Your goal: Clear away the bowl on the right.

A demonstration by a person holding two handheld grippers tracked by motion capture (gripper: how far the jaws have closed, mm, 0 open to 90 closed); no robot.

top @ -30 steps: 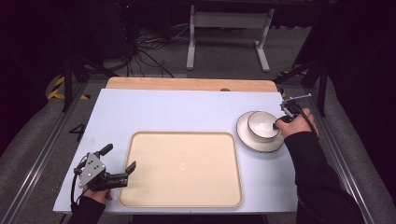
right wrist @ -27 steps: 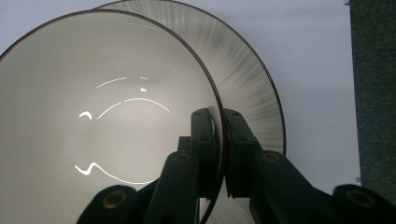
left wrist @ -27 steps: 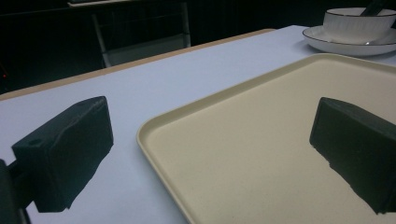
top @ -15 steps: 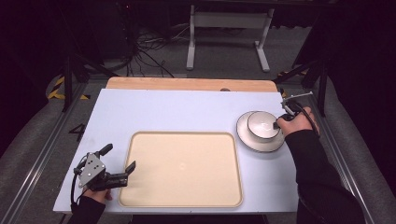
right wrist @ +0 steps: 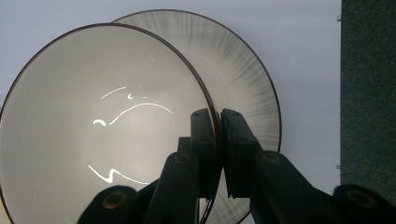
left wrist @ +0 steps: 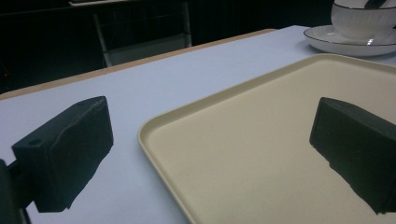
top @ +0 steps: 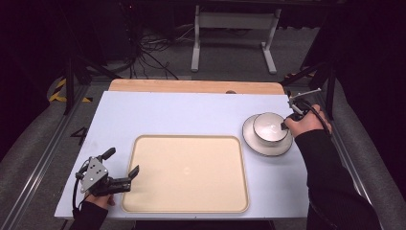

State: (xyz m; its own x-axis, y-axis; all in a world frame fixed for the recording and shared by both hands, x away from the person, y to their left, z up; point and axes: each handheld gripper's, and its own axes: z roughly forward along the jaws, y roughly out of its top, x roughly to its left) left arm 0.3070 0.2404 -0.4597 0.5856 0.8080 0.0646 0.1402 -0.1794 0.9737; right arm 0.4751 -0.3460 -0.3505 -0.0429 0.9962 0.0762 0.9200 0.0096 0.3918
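Two pieces of crockery sit stacked at the right side of the counter (top: 191, 115): a white bowl (top: 269, 128) standing on a white saucer (top: 253, 141), both well apart from the cream tray (top: 186, 175) in the middle. My right tongs (top: 286, 125) are clamped on the bowl's rim, one jaw inside the wall and one outside, as the right gripper view shows with the thin dark edge of the bowl (right wrist: 107, 121) pinched between the two black pads and the saucer (right wrist: 252, 88) showing behind it. My left tongs (top: 125, 168) hang wide apart at the tray's near left corner, holding nothing; in the left gripper view one jaw hangs over the bare counter (left wrist: 154, 88) and the other over the tray (left wrist: 243, 140), with the tray's lip running between them.

As I judge it, the grip on the bowl is made but the carrying is still all to do: the bowl looks seated on its saucer, not lifted, and the tray is bare. What is left is likely to raise the bowl, bring it across to the tray and set it down, perhaps with the saucer to follow.
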